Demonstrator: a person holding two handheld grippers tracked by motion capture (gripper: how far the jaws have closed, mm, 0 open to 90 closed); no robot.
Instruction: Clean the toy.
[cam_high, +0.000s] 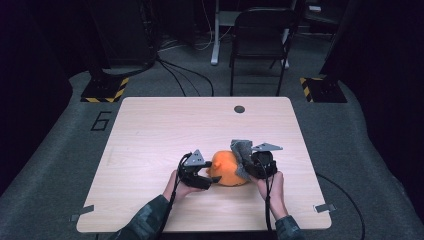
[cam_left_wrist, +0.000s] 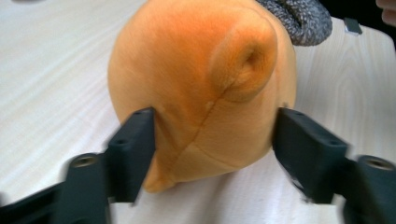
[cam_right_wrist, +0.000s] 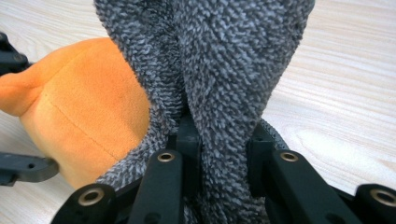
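High view: table bare from 9 through 3 o'clock; orange plush sits near 6 o'clock edge. Left gripper view: left gripper jaws apart, flanking plush, not pressing. Right gripper view: right gripper clamped on grey cloth, plush at 9 o'clock.

Hidden and cut off

The grey cloth runs past the right gripper view's top edge; the orange plush toy hides the worktop behind it, its top cropped.
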